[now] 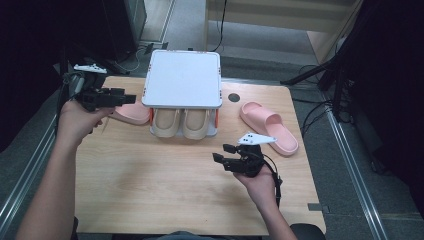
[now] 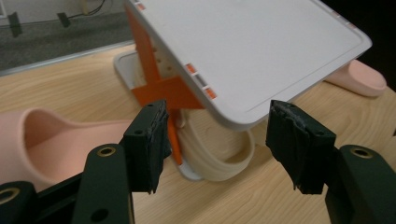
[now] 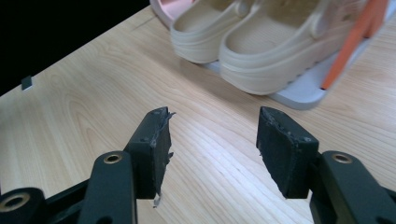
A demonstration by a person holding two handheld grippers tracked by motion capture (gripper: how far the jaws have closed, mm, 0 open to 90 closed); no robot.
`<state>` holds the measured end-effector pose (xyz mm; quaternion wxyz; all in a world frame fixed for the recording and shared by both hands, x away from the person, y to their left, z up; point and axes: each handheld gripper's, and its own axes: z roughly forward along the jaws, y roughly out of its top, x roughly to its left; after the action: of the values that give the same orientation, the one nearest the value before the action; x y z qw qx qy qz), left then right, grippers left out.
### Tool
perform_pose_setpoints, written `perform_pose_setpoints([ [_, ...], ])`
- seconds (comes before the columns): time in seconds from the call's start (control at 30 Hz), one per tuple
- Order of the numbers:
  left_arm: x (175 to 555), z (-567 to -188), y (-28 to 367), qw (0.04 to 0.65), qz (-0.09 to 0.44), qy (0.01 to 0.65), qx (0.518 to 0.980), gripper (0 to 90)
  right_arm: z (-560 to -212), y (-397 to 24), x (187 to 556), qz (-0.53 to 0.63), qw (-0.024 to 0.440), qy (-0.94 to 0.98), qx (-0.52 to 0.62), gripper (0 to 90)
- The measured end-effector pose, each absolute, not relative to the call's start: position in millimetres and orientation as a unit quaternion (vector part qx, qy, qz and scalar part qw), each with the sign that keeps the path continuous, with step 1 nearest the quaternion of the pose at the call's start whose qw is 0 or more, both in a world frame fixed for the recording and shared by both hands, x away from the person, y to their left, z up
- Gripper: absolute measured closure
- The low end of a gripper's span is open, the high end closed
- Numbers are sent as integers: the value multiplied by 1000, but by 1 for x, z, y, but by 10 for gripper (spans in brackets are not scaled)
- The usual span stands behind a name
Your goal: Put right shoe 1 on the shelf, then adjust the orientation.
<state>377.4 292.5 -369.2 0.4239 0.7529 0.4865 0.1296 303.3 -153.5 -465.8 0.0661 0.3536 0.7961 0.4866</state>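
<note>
Table [image 1: 165,185] w/ white two-tier shoe rack [image 1: 183,77] at the back centre; beige clog pair [image 1: 181,124] sits on the lower tier, toes toward the person. Two pink slides are off the rack: one at rack's left [image 1: 131,114], partly tucked beside it, one at right [image 1: 269,127], long axis running diagonal, back-left to front-right. Left hand-held gripper [image 1: 131,99] is just beside the left pink slide, jaws wide, nothing between, pointing at rack edge. Right hand-held gripper [image 1: 224,152] hangs over bare table, jaws wide, empty, pointing left toward the clogs; the right pink slide lies behind-right of it, near. Likely next: each hand takes the slide on its side, left is closer.
</note>
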Motion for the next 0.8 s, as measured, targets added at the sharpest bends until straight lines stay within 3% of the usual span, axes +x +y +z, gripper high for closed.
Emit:
perform_pose_setpoints([
  [0.53, 377, -395, 317, 407, 145, 514, 741, 389, -469, -151, 324, 486, 38, 779, 394, 383],
  [0.8, 394, -423, 320, 385, 137, 531, 742, 406, -469, -152, 325, 479, 48, 775, 409, 354],
])
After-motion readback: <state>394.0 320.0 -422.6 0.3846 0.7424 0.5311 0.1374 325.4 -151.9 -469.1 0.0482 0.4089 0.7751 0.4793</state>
